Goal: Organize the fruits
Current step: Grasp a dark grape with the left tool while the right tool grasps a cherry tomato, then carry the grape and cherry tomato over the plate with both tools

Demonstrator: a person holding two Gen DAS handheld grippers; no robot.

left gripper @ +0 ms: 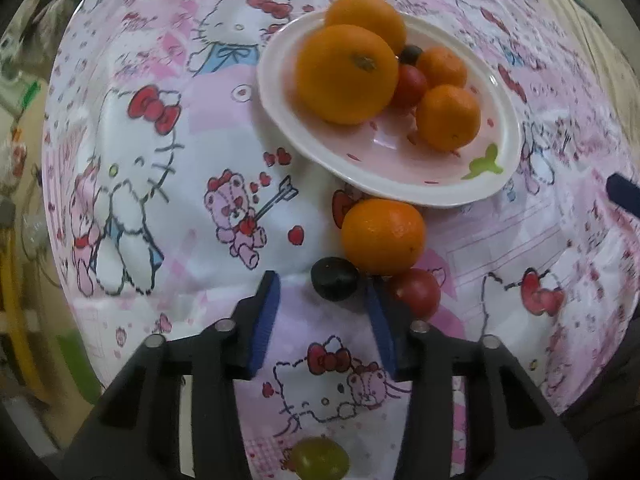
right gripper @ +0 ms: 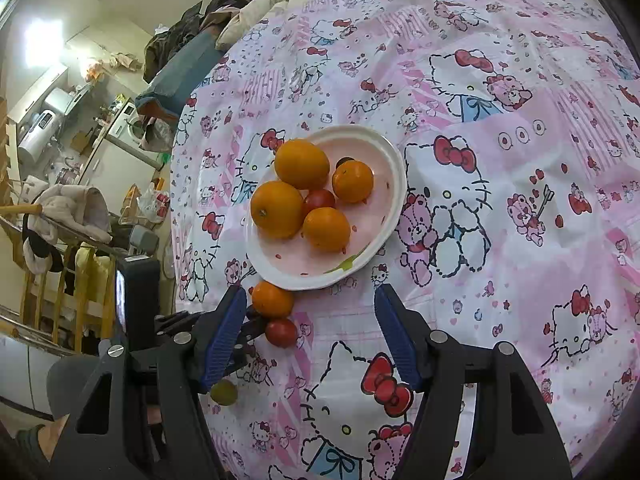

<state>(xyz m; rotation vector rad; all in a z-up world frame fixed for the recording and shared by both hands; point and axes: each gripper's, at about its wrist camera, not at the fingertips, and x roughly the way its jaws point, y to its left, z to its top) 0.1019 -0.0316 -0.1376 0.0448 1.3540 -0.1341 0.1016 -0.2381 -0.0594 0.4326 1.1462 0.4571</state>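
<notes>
A pink-and-white plate (left gripper: 400, 184) (right gripper: 384, 216) holds several oranges, a red tomato (left gripper: 408, 86) and a dark grape (left gripper: 411, 54). On the cloth in front of it lie an orange (left gripper: 382, 236) (right gripper: 273, 299), a dark grape (left gripper: 335, 279), a red tomato (left gripper: 418, 290) (right gripper: 281, 333) and a green grape (left gripper: 320, 458) (right gripper: 224, 392). My left gripper (left gripper: 320, 292) is open, the dark grape between its fingertips, not gripped. My right gripper (right gripper: 310, 304) is open and empty above the cloth, near the plate's front edge.
A pink Hello Kitty cloth (right gripper: 500, 200) covers the table. The table's left edge drops to a cluttered room with chairs and clothes (right gripper: 72, 216). The other gripper's tip (left gripper: 622, 194) shows at the right of the left wrist view.
</notes>
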